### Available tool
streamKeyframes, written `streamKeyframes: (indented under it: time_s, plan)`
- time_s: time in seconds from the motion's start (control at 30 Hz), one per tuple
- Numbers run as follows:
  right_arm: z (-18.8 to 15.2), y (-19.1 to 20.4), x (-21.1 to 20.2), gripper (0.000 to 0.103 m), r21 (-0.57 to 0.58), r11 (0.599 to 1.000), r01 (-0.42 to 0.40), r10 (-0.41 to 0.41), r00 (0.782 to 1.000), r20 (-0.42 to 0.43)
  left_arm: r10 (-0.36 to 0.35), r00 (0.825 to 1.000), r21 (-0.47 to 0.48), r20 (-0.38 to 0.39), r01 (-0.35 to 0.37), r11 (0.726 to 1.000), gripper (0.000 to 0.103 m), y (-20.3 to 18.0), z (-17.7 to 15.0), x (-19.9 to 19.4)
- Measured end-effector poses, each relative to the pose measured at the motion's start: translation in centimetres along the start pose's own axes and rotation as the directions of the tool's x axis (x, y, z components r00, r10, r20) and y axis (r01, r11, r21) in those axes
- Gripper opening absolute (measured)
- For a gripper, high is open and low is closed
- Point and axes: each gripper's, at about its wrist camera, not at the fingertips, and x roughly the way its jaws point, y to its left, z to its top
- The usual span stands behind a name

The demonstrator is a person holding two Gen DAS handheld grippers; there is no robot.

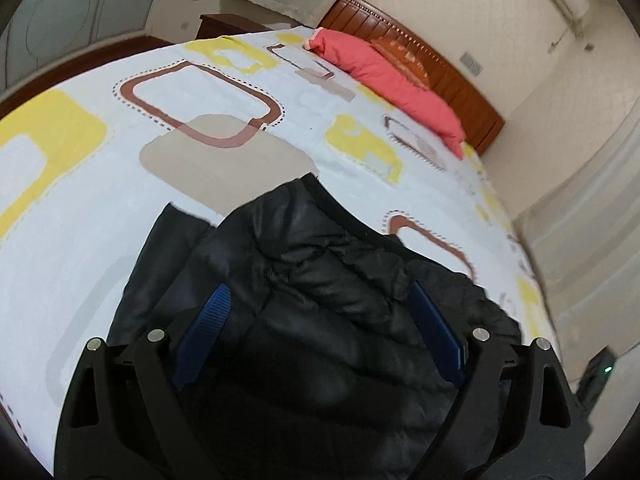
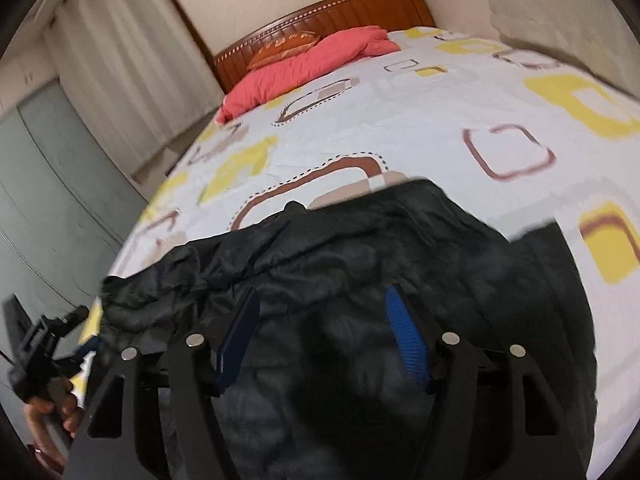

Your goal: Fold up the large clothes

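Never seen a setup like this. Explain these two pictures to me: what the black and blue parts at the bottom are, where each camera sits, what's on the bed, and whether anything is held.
A person holds a two-finger tool in each hand, each with its own camera looking along the fingers. One picture is from the left gripper, the other from the right gripper. The blue strips are finger pads. A black puffy jacket lies on a patterned bedsheet, with a pink quilt by the wooden headboard. Both grippers stand open above the jacket; nothing is held.
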Motion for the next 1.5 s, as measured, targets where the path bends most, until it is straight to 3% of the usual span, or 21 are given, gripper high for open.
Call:
streamKeyframes:
  time_s: [0.13, 0.23, 0.4, 0.43, 0.5, 0.57, 0.63, 0.73, 0.93, 1.07, 1.2, 1.27, 1.33, 1.5]
  plan:
    - [0.3, 1.7, 2.8, 0.065, -0.093, 0.992, 0.084, -0.086, 0.996, -0.016, 0.077, 0.997, 0.024, 0.006, -0.077, 0.997, 0.09, 0.0, 0.5, 2.5]
    - [-0.4, 1.3, 5.5, 0.065, -0.142, 0.979, 0.145, -0.155, 0.986, -0.066, 0.172, 0.985, 0.099, -0.029, -0.169, 0.981, 0.09, -0.3, 0.0, 5.1]
    - [-0.6, 1.0, 6.6, 0.067, -0.153, 0.978, 0.141, -0.155, 0.984, -0.084, 0.237, 0.971, 0.159, -0.029, -0.229, 0.96, 0.09, -1.0, -0.1, 6.1]
    - [-0.4, 0.8, 6.2, 0.067, -0.148, 0.98, 0.135, -0.15, 0.985, -0.09, 0.237, 0.971, 0.157, -0.024, -0.231, 0.96, 0.089, -1.3, 0.1, 5.5]
    - [0.1, 0.8, 5.3, 0.067, -0.128, 0.984, 0.125, -0.136, 0.988, -0.076, 0.16, 0.987, 0.127, 0.005, -0.16, 0.979, 0.089, -1.4, 0.4, 3.8]
    - [0.7, 0.4, 4.2, 0.067, -0.119, 0.983, 0.141, -0.146, 0.989, -0.036, 0.115, 0.992, 0.122, 0.055, -0.121, 0.985, 0.09, -1.5, 0.9, 2.9]
    - [0.8, -0.3, 4.3, 0.067, -0.146, 0.966, 0.213, -0.218, 0.976, -0.022, 0.129, 0.99, 0.119, 0.055, -0.134, 0.984, 0.09, -1.1, 1.3, 3.6]
    - [0.3, -1.6, 5.4, 0.066, -0.139, 0.965, 0.222, -0.23, 0.972, -0.045, 0.115, 0.993, 0.038, -0.035, -0.114, 0.993, 0.09, 0.8, 1.4, 6.3]
    - [-0.3, -2.4, 6.5, 0.068, -0.116, 0.971, 0.209, -0.213, 0.977, -0.02, 0.203, 0.978, 0.147, -0.035, -0.196, 0.97, 0.093, -0.8, 0.5, 9.0]
    - [-0.1, -2.3, 6.5, 0.068, -0.115, 0.972, 0.207, -0.21, 0.978, -0.018, 0.203, 0.978, 0.147, -0.051, -0.193, 0.97, 0.093, -0.9, 0.8, 9.1]
    - [0.4, -2.4, 4.6, 0.068, -0.095, 0.979, 0.179, -0.183, 0.983, -0.031, 0.149, 0.987, 0.077, -0.058, -0.144, 0.987, 0.093, -0.2, 1.7, 6.0]
    - [0.4, -2.9, 2.8, 0.068, -0.062, 0.984, 0.168, -0.17, 0.985, -0.02, 0.071, 0.996, -0.04, -0.046, -0.073, 0.997, 0.093, 1.0, 2.1, 3.0]
    - [-0.1, -3.7, 0.5, 0.068, -0.018, 0.988, 0.152, -0.153, 0.988, -0.01, 0.013, 1.0, -0.144, -0.017, -0.015, 0.989, 0.093, 2.6, 1.8, 0.0]
    - [-2.9, -5.8, -5.4, 0.068, 0.048, 0.987, 0.155, -0.156, 0.988, 0.018, 0.016, 0.999, -0.257, 0.03, -0.008, 0.966, 0.093, 6.6, -1.6, -5.6]
